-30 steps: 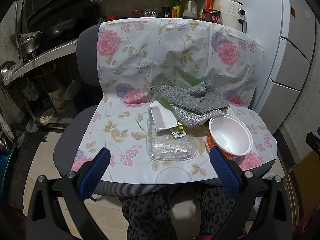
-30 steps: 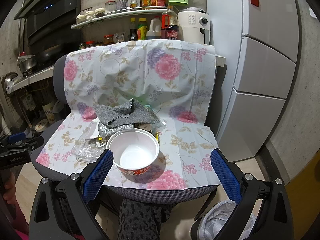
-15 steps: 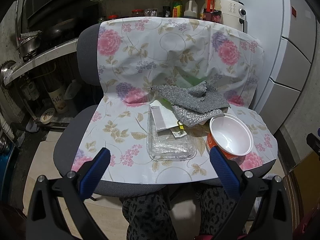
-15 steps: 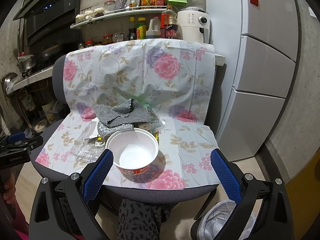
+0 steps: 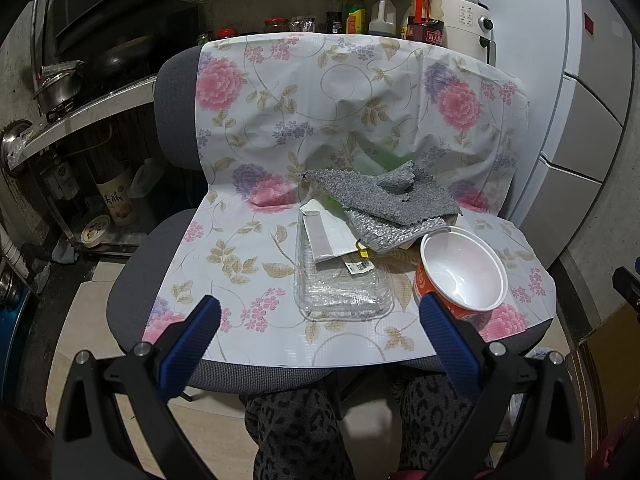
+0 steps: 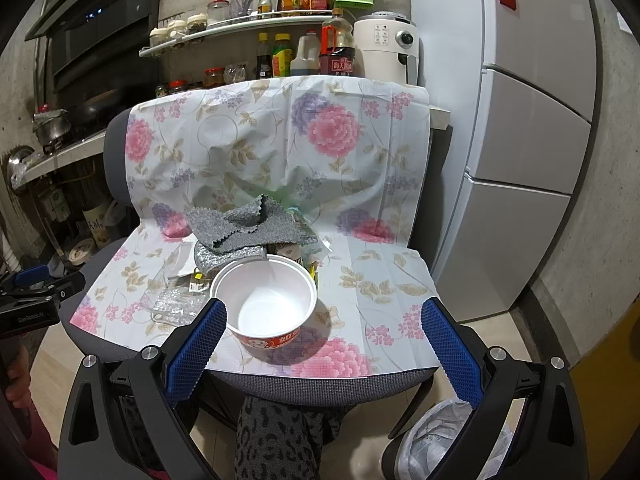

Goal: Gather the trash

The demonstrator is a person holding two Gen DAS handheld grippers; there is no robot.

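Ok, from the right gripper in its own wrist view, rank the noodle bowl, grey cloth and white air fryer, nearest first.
From the right gripper:
1. Noodle bowl, just ahead, by its left finger.
2. Grey cloth, behind the bowl, mid-seat.
3. White air fryer, on the counter behind the chair.

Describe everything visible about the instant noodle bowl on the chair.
The instant noodle bowl is a round disposable cup with a white, smooth inside, a thin rolled rim and an orange-red printed outer wall bearing a cartoon face and characters. It looks like foam or coated paper. It stands upright, lidless and empty, near the front edge of the floral sheet that covers the chair seat. The grey cloth and silver bubble wrap lie just behind it, the clear plastic tray beside it. Neither gripper touches it.
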